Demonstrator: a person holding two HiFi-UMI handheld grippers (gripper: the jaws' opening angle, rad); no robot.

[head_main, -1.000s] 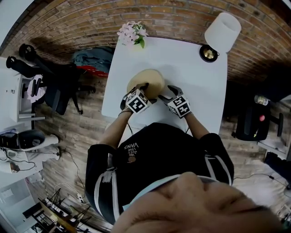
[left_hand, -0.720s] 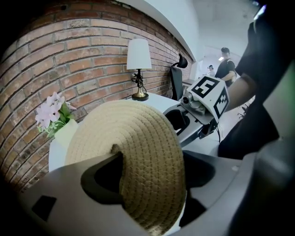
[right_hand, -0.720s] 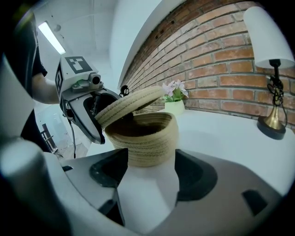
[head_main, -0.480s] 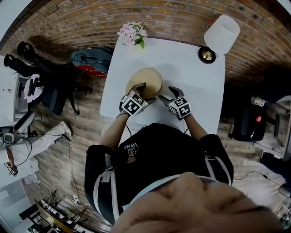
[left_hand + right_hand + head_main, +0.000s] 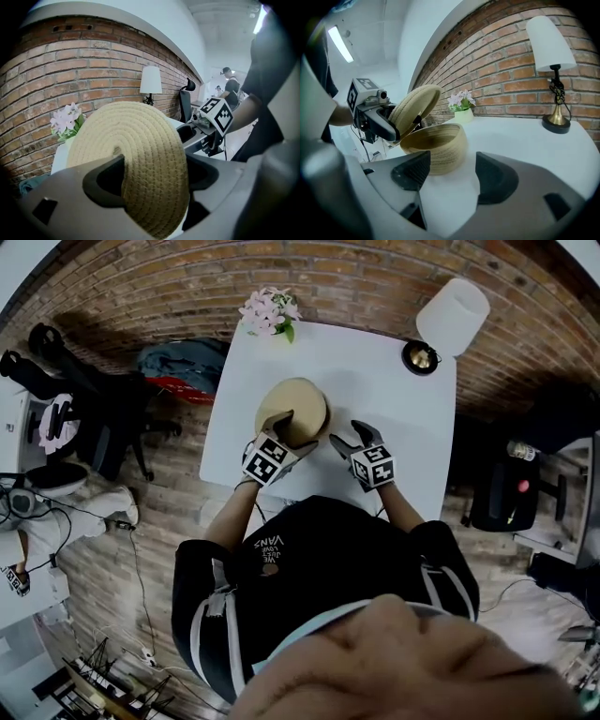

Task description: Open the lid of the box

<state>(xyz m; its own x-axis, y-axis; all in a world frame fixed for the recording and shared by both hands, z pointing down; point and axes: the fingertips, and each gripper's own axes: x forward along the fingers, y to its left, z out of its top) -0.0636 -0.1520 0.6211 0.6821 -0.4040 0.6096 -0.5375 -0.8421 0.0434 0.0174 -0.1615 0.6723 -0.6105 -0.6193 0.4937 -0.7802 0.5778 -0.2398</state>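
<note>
Pinching the woven lid point(image 5: 126, 140) by its edge, the left gripper point(image 5: 154, 176) has one jaw on the coiled top face and the other behind it, closed onto the rim. The lid is tilted steeply up over the near-left side of the round woven box point(image 5: 436, 147), which sits on the white table point(image 5: 525, 140) with its mouth showing. The right gripper point(image 5: 447, 176) hangs just beside the box, low over the table, jaws spread wide with nothing between them. Made of coiled rope, the lid is probably light and a little pliable – rough enough not to slip, and in no danger of breaking – so a hold at the rim should do, though a thin edge could flex or twist in a narrow pinch. The box looks equally light and may slide if nudged. Whether the lid's lower edge touches the box rim or is joined to it cannot be told, and the bottom of the box is out of sight – from the head view the lid covers the box almost wholly.
</note>
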